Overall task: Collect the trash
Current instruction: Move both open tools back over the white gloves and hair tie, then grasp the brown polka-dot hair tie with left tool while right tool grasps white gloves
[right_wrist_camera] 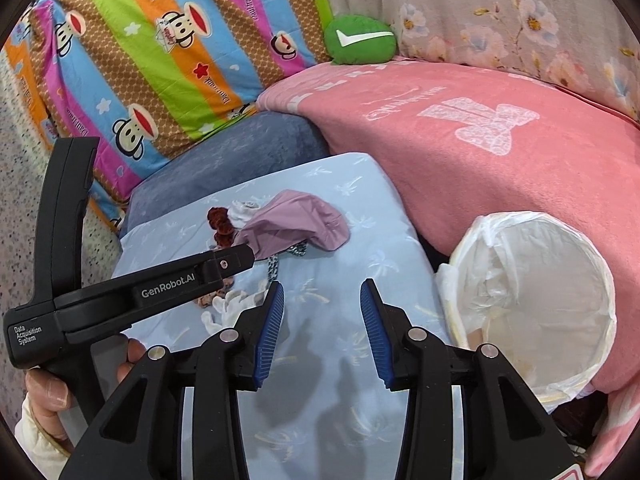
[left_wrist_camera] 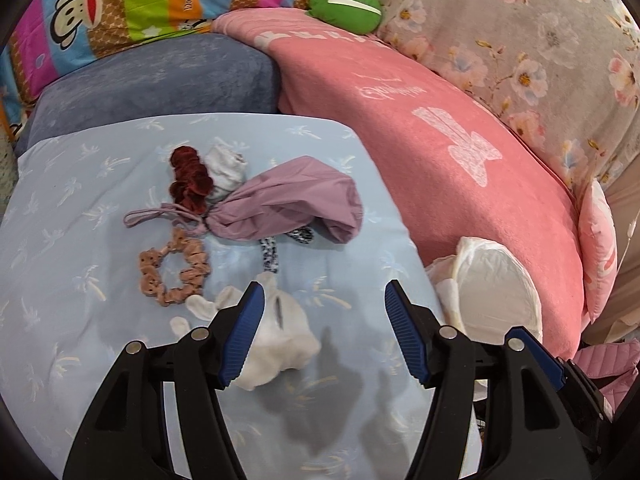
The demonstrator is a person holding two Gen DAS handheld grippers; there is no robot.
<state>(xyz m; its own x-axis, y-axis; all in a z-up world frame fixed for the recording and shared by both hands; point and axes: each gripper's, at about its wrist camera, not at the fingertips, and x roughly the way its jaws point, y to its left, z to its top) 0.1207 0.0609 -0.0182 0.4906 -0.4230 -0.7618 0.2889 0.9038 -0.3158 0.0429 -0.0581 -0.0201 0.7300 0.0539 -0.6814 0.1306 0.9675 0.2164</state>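
Note:
On a light blue pillow [left_wrist_camera: 80, 240] lie a crumpled white tissue [left_wrist_camera: 280, 344], a tan scrunchie [left_wrist_camera: 172, 276], a dark red scrunchie [left_wrist_camera: 190, 180], a mauve drawstring pouch [left_wrist_camera: 288, 206] and a second white wad [left_wrist_camera: 226, 168]. My left gripper [left_wrist_camera: 323, 300] is open just above the near tissue, whose edge shows beside the left finger [left_wrist_camera: 244, 328]; the pads are not pressing on it. My right gripper [right_wrist_camera: 321, 300] hangs open over bare pillow [right_wrist_camera: 328, 380] with nothing between its pads. A bin with a white liner [right_wrist_camera: 536, 300] stands right of the pillow.
A pink blanket [left_wrist_camera: 460, 168] lies behind the bin [left_wrist_camera: 496, 292]. A blue-grey cushion [left_wrist_camera: 160, 80], a striped monkey-print pillow [right_wrist_camera: 160, 40], a green plush [right_wrist_camera: 360, 40] and floral fabric [left_wrist_camera: 520, 40] line the back. A hand [right_wrist_camera: 44, 392] holds the left tool's black housing [right_wrist_camera: 132, 296].

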